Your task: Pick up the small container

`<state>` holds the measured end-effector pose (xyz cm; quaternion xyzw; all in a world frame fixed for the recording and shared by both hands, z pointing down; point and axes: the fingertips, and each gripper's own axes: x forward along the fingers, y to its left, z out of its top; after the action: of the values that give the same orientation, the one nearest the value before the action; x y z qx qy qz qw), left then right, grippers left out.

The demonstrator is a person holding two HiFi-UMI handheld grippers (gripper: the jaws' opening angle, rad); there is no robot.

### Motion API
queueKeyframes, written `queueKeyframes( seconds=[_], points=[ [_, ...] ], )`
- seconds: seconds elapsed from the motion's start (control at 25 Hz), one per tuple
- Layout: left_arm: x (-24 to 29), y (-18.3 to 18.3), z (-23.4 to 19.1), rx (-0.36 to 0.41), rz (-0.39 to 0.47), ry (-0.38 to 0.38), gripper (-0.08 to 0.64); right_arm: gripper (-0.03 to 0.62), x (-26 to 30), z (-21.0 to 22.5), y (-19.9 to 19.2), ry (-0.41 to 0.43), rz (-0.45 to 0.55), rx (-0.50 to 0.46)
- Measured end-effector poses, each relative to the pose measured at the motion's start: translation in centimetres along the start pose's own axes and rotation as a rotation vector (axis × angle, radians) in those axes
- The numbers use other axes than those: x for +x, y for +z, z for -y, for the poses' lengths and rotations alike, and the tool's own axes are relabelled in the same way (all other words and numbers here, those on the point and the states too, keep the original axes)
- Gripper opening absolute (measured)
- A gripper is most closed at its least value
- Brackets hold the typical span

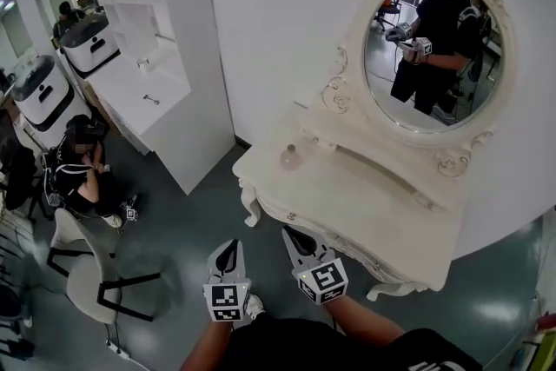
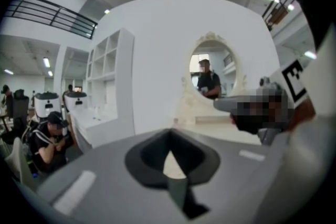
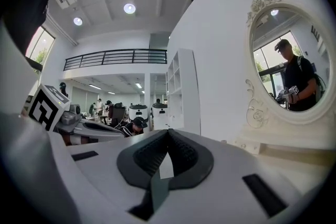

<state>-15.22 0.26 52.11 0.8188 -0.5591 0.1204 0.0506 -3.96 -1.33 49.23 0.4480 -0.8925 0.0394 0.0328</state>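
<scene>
The small pinkish container (image 1: 290,157) stands near the left end of the white dressing table (image 1: 347,195), below the oval mirror (image 1: 432,52). Both grippers hover in front of the table's near edge, short of the container. My left gripper (image 1: 229,249) is shut with nothing between its jaws, and it points at the table. My right gripper (image 1: 294,235) is beside it, also shut and empty. In the left gripper view the closed tips (image 2: 169,135) aim toward the table, where the container (image 2: 175,121) shows as a faint small shape. The right gripper view shows its jaws (image 3: 168,132) meeting.
A tall white shelf unit with a counter (image 1: 148,56) stands left of the table. A person (image 1: 80,174) sits on the floor at the left near a white chair (image 1: 82,269). Two white and black machines (image 1: 43,91) are behind. The mirror reflects the person holding the grippers.
</scene>
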Motion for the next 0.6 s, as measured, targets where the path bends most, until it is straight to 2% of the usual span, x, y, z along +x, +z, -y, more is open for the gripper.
queueKeyframes(
  seconds=[0.32,0.6],
  points=[
    [3.7,0.8,-3.5,0.005,0.010,-0.092,0.008,0.006,3.2,1.6,-0.1,-0.122,-0.025,0.000],
    [6.1,1.6,-4.7,0.025,0.028,-0.188,0.008,0.006,4.9,1.4,0.5,-0.195,-0.013,0.004]
  ],
)
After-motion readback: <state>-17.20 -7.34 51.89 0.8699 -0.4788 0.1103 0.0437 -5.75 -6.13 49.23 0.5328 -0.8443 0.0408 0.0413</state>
